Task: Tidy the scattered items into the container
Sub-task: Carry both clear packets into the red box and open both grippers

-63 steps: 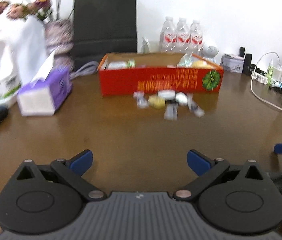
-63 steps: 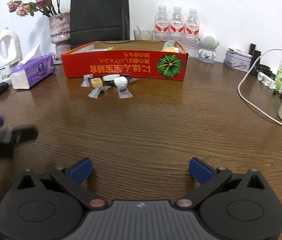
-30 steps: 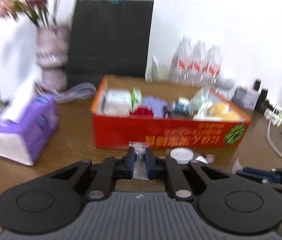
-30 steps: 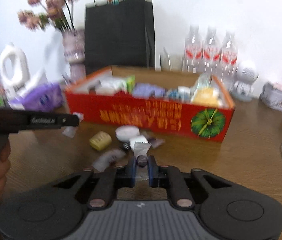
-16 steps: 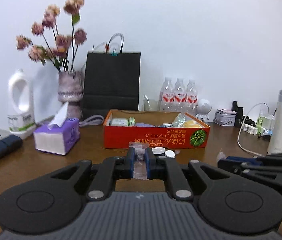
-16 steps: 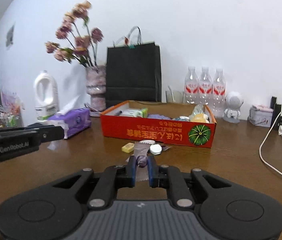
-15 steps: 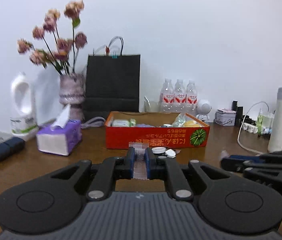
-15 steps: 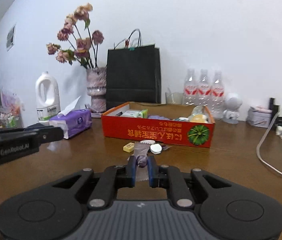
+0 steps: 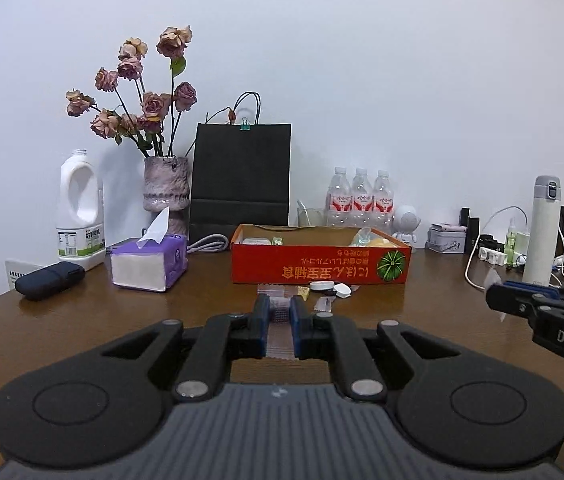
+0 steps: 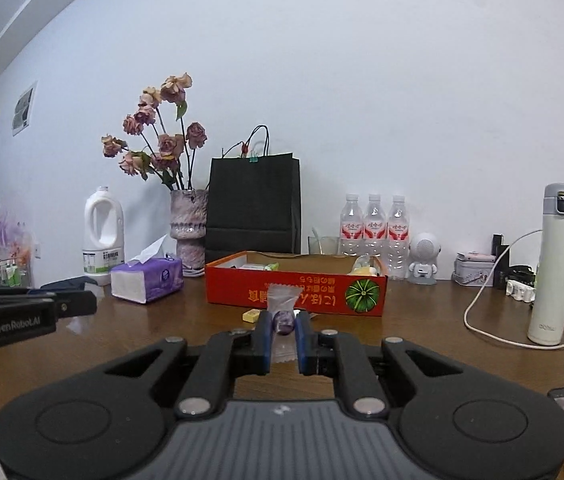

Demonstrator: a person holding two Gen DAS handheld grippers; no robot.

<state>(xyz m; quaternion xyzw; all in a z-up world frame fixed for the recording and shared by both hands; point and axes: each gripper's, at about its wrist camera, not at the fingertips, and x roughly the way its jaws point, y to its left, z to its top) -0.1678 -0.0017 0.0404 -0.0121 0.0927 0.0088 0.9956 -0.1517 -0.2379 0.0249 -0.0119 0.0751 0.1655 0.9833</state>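
Observation:
The red cardboard box [image 9: 318,268] with a green pumpkin print stands mid-table, also in the right wrist view [image 10: 294,294], holding several packets. My left gripper [image 9: 280,312] is shut on a clear wrapped packet [image 9: 278,320], held back from the box. My right gripper [image 10: 284,326] is shut on a clear-wrapped purple candy [image 10: 283,322], also short of the box. Loose items lie in front of the box: a yellow candy [image 9: 303,291], a white round lid [image 9: 322,285], a small wrapper [image 9: 324,304]. The right gripper shows at the left view's right edge [image 9: 502,300].
A purple tissue box [image 9: 148,262], white jug [image 9: 80,220], vase of dried roses [image 9: 166,188], black paper bag [image 9: 242,184], three water bottles [image 9: 360,200], white flask [image 10: 552,264], white cable [image 10: 482,300] and a dark case [image 9: 48,276] stand around the box.
Both grippers closed on wrapped items in front of the box, then drew back and lifted with them. In the last half second they have barely moved.

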